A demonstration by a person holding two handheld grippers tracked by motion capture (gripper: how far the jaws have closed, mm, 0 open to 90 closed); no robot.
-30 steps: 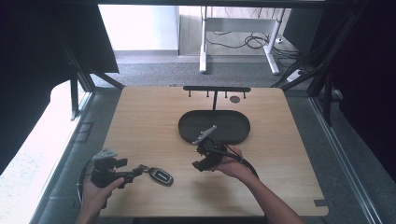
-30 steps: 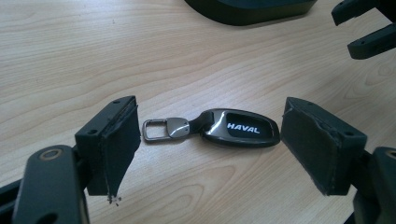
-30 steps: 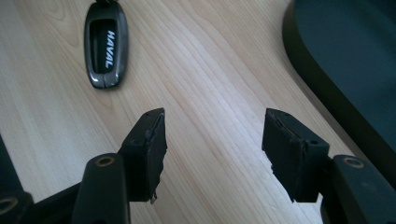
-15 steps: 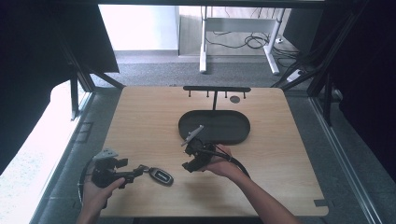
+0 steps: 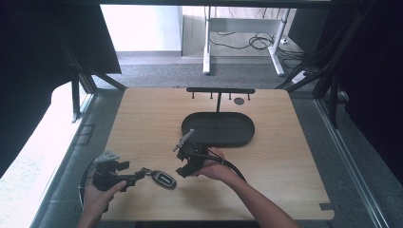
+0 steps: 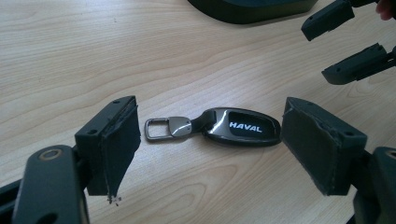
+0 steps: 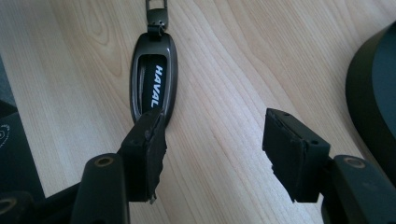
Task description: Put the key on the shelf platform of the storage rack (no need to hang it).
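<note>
A dark HAVAL key fob [image 5: 164, 179] with a metal ring lies flat on the wooden table [image 5: 285, 156] near its front left. In the left gripper view the key fob [image 6: 243, 127] lies just past my wide-open jaws, its ring toward the left pad. My left gripper [image 5: 139, 174] is open and level with the ring. My right gripper [image 5: 183, 170] is open too and comes in from the fob's right. In the right gripper view one pad [image 7: 147, 140] overlaps the near end of the key fob [image 7: 154, 86]. The right gripper's jaws show as the other gripper [image 6: 348, 44].
A black oval tray [image 5: 218, 129] sits at the table's middle, just behind the right hand. Behind it stands a low black rack [image 5: 219, 90] with hooks, and a small dark disc [image 5: 239, 100] lies beside it. Tray edge [image 7: 373, 88] is at right.
My right gripper has moved left and toward the front, away from the tray and close to the key fob. The left gripper and the fob have stayed put.
</note>
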